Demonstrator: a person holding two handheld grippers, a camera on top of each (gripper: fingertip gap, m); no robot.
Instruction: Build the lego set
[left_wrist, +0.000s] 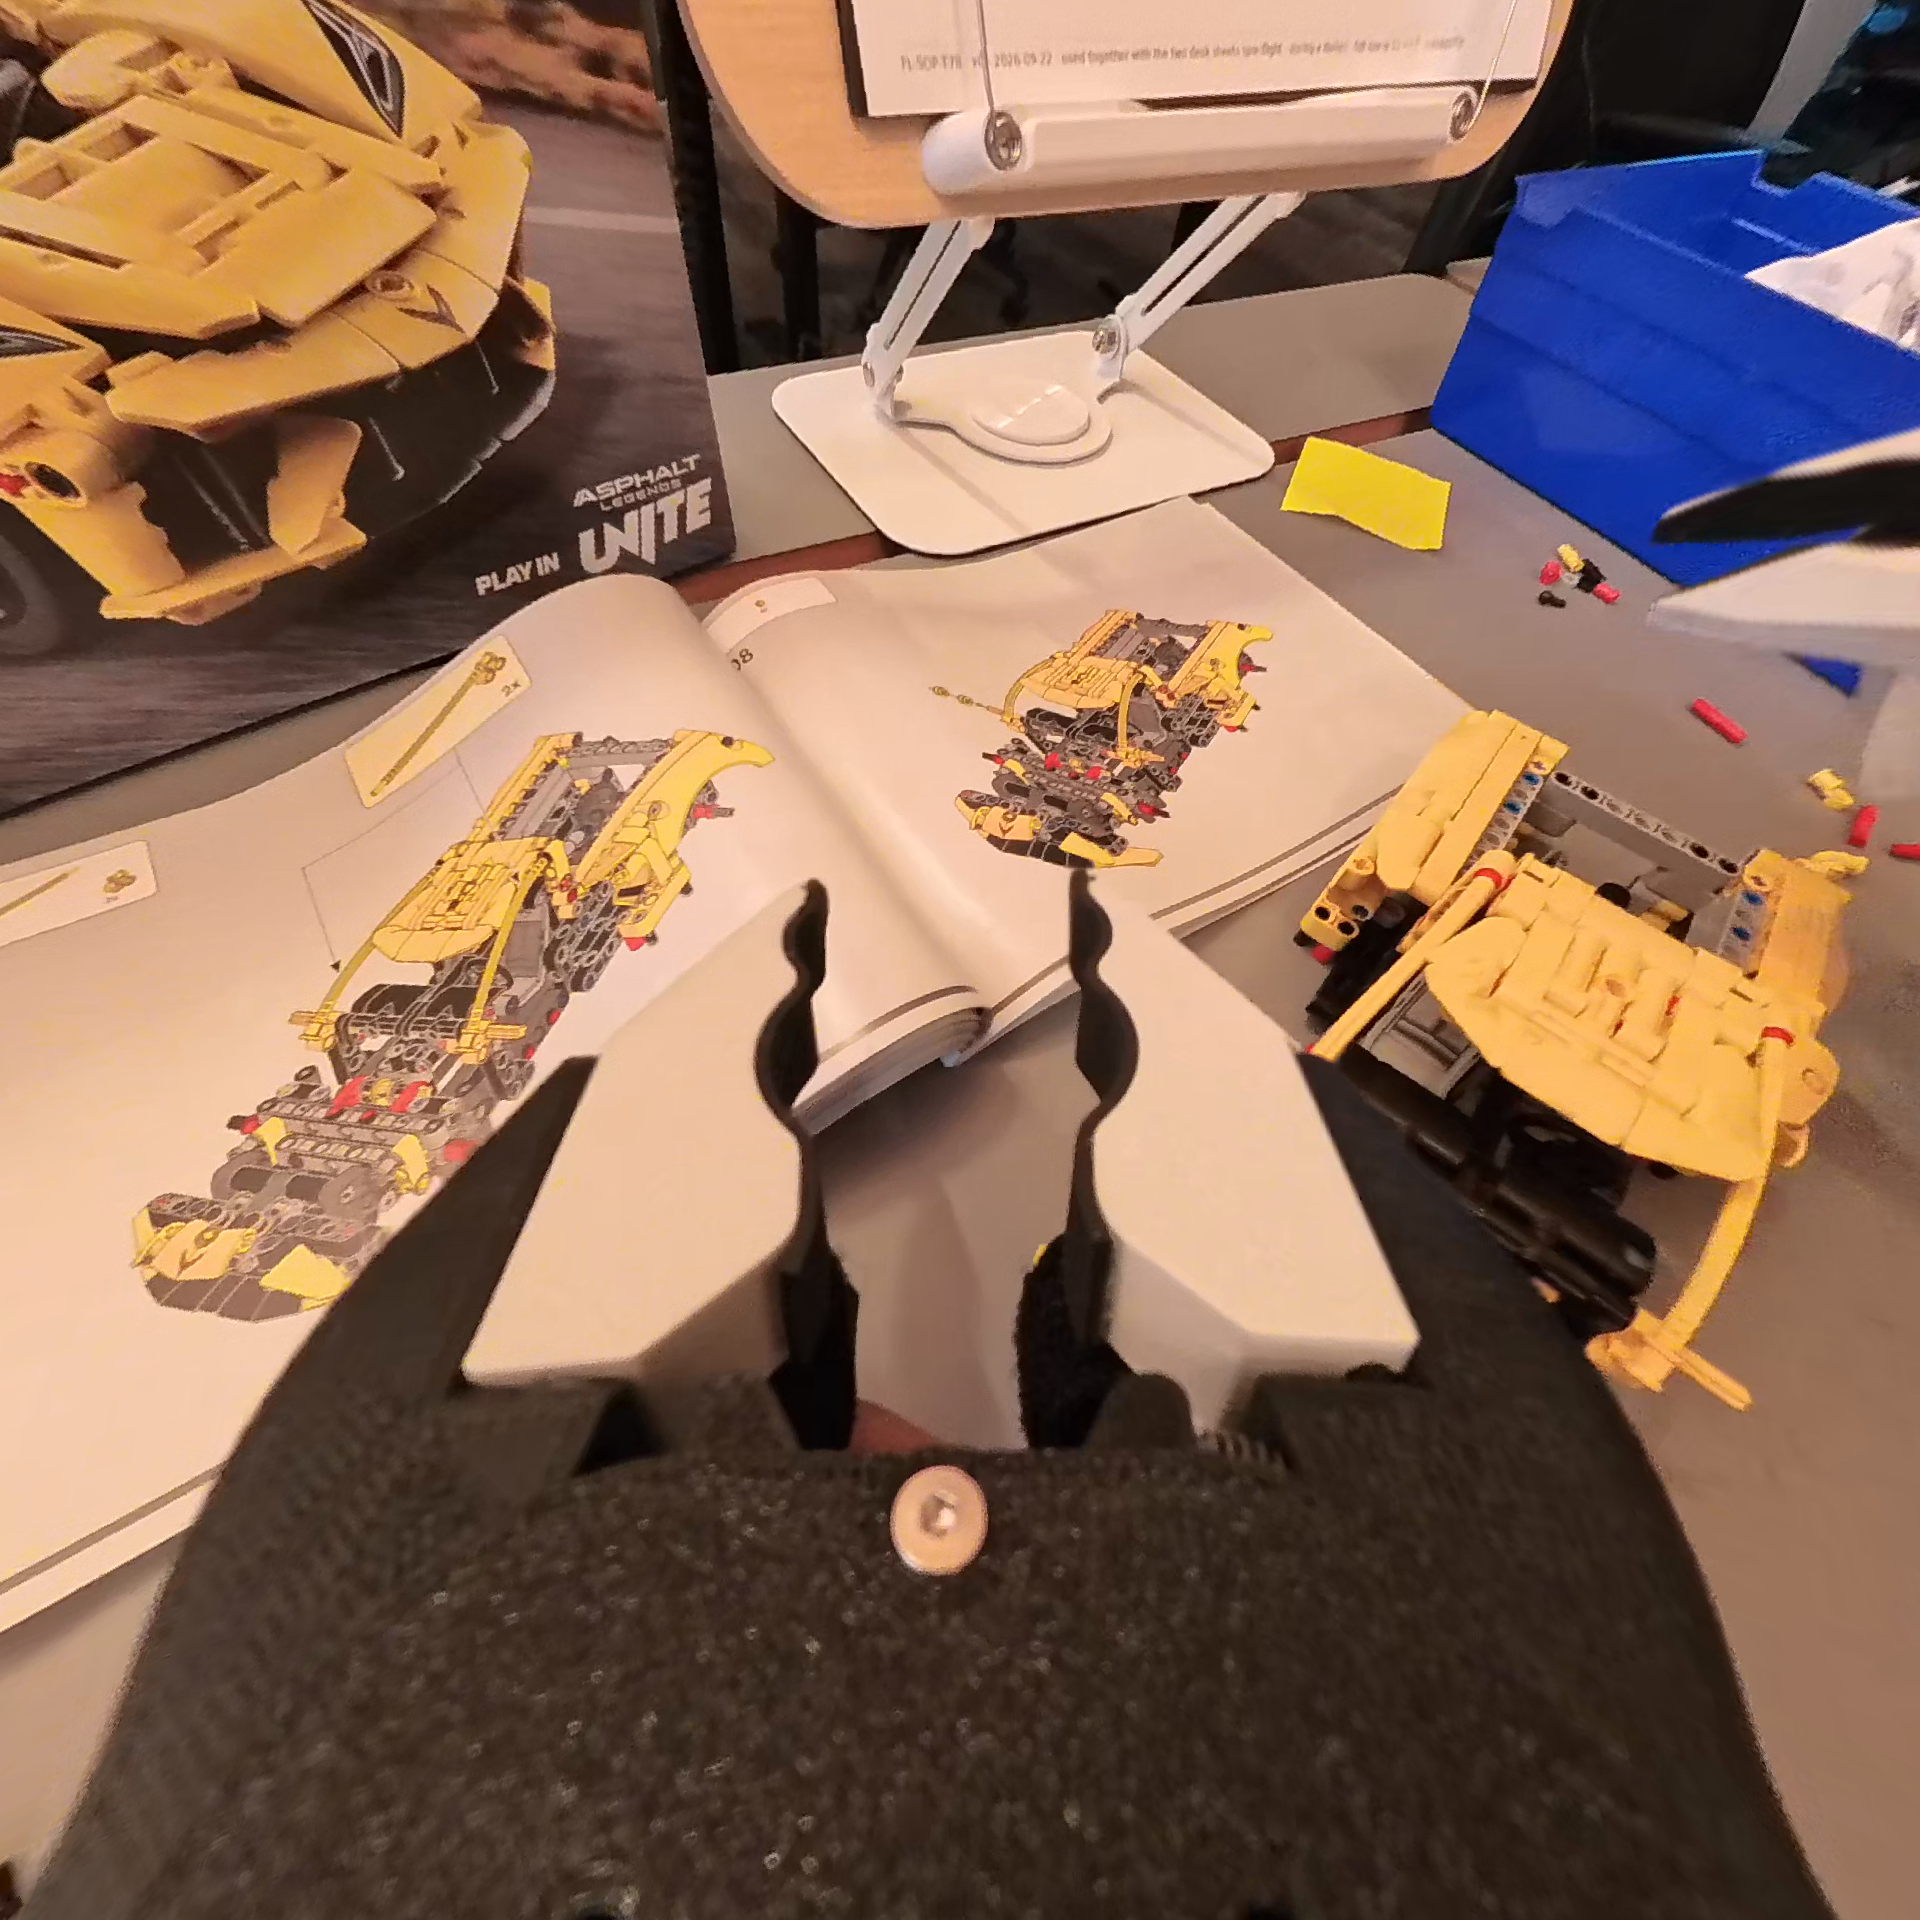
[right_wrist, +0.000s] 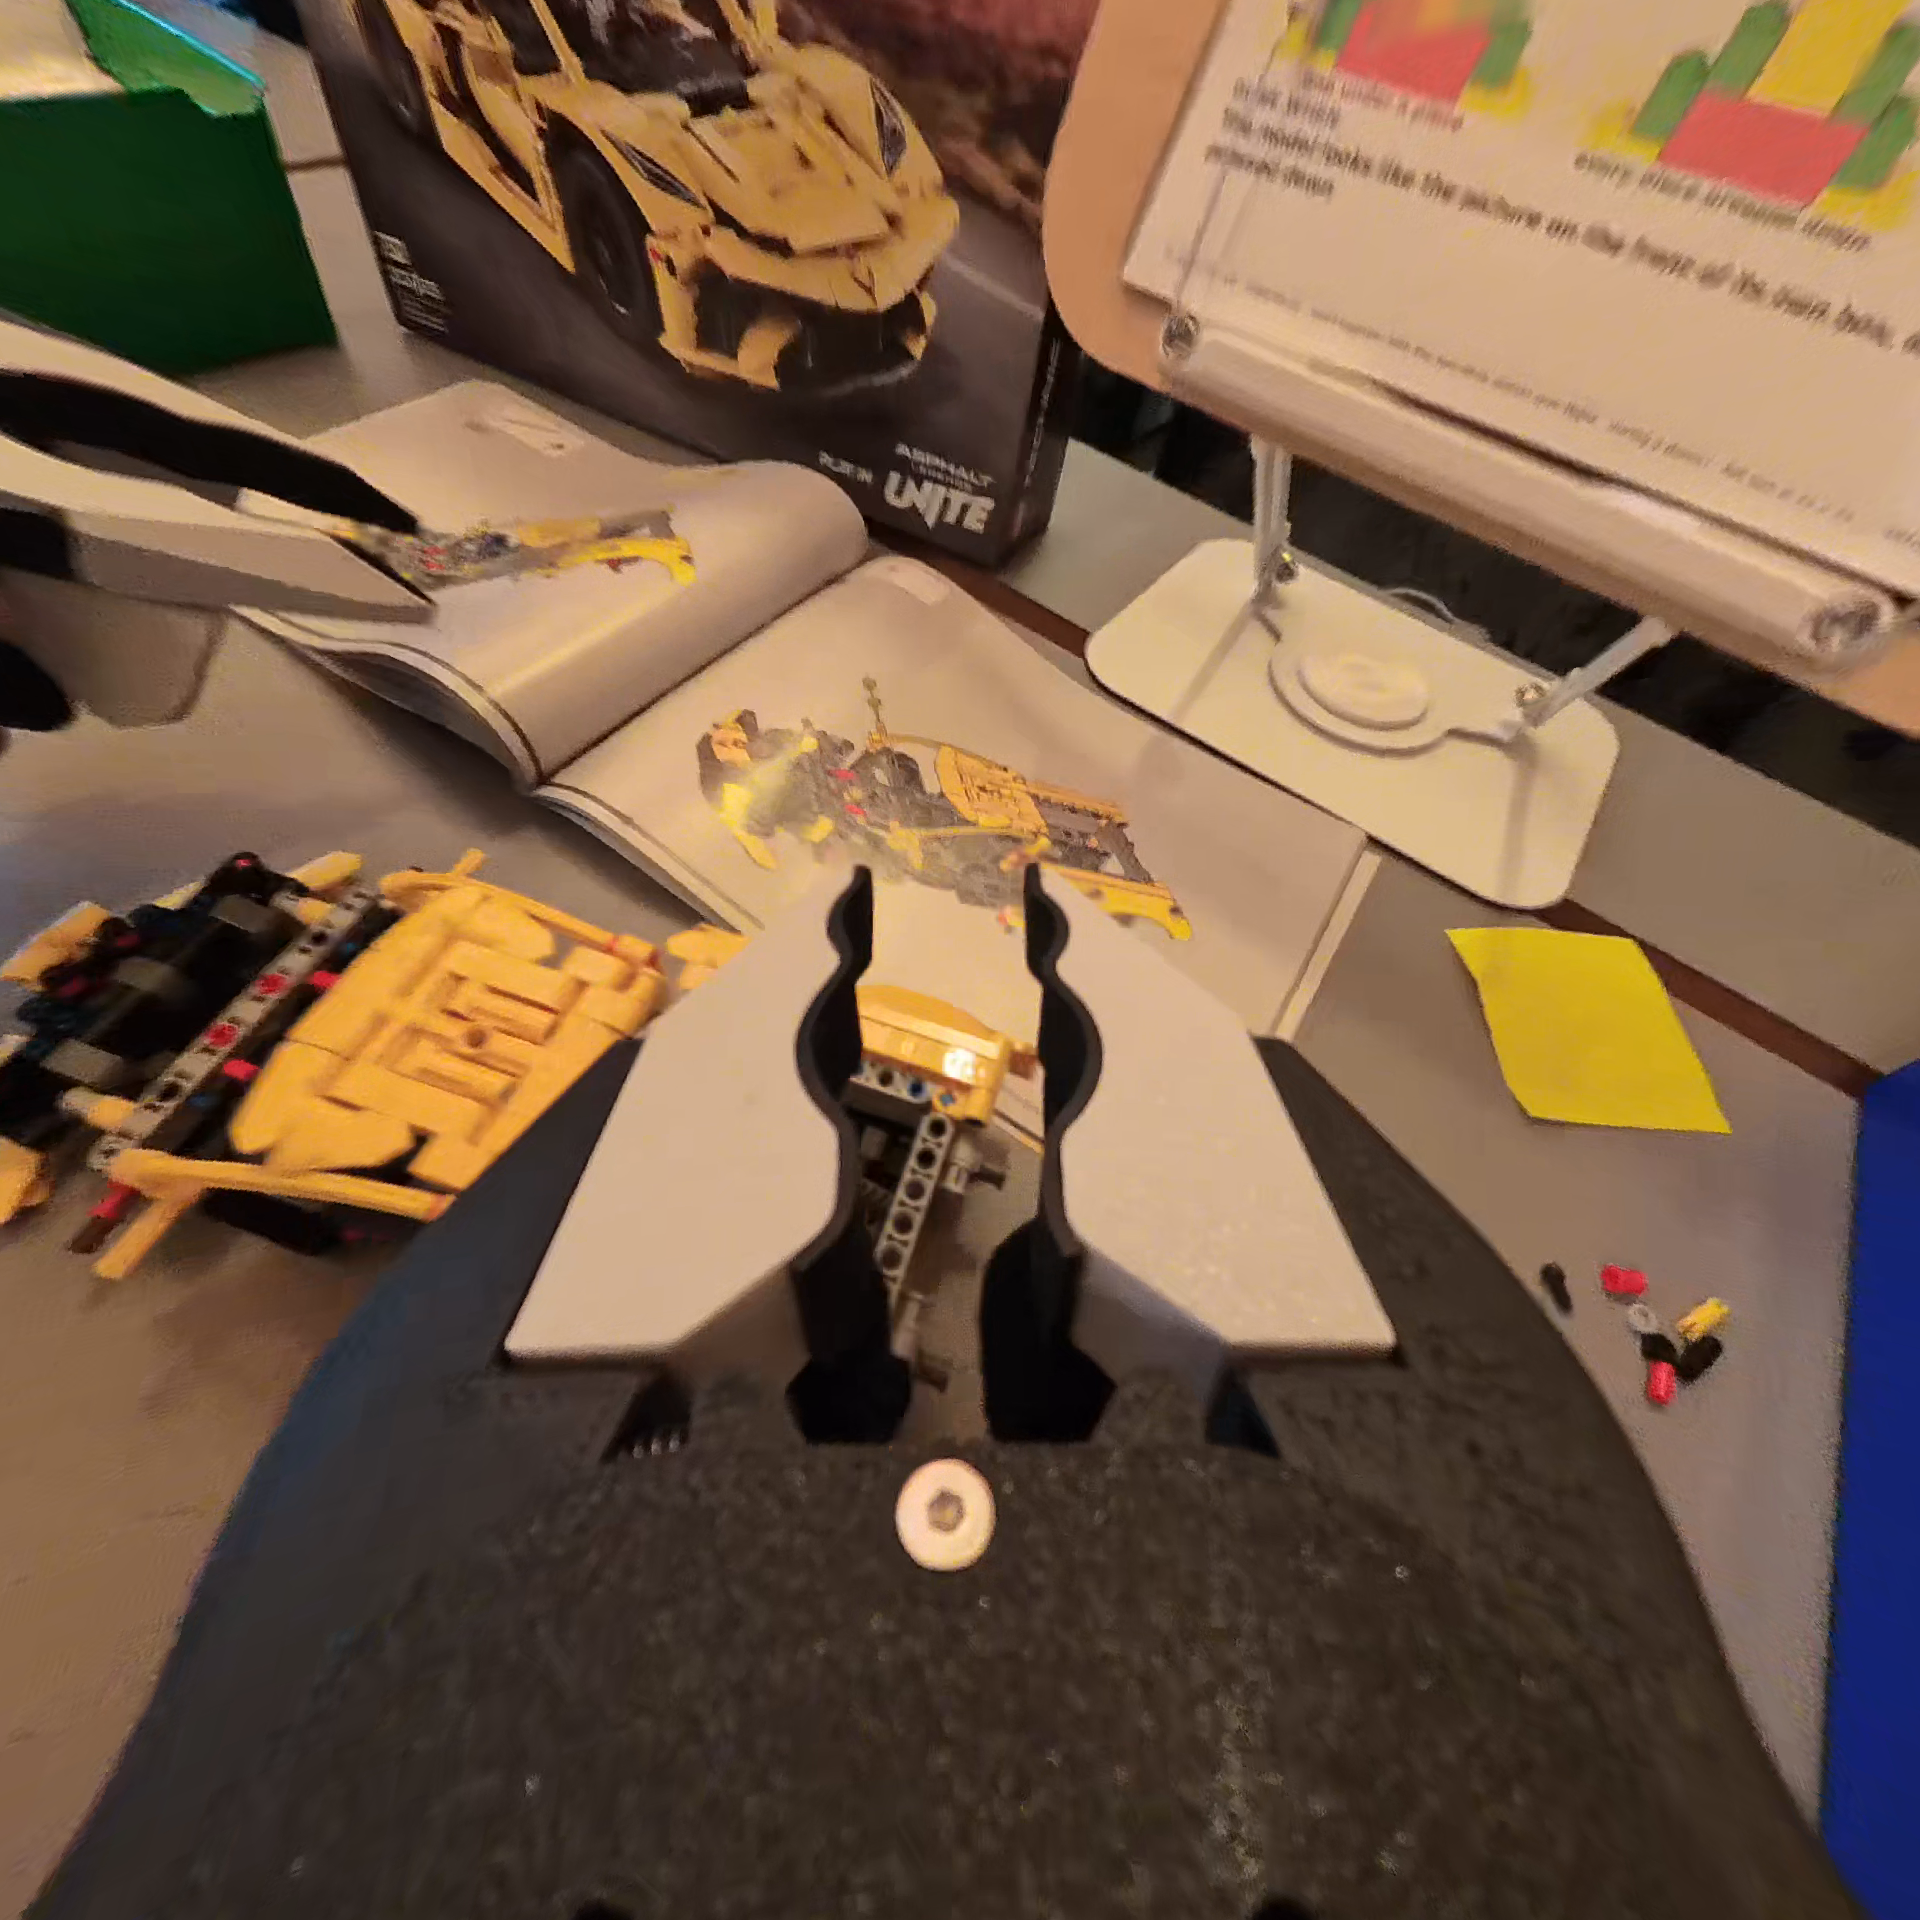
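Grey tabletop (left_wrist: 1039, 1174) clutter surrounds an open instruction booklet (left_wrist: 582, 831) — a half-built yellow car (left_wrist: 1558, 997) sits just beside it. Left gripper (left_wrist: 945, 904) hangs over the booklet, jaws apart and empty. Right gripper (right_wrist: 945, 894) likewise gapes, gripping nothing — a smaller yellow-and-grey assembly (right_wrist: 925, 1081) shows between its fingers.

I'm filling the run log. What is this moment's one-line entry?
left gripper: open, empty, over instruction booklet | right gripper: open, over car model | loose pins on table

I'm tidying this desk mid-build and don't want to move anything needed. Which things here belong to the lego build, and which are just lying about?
Belongs to the build:
- partly built yellow car
- open instruction booklet
- loose small pieces
- set box
- blue bin

Just lying about:
- yellow paper slip
- white document stand
- green box
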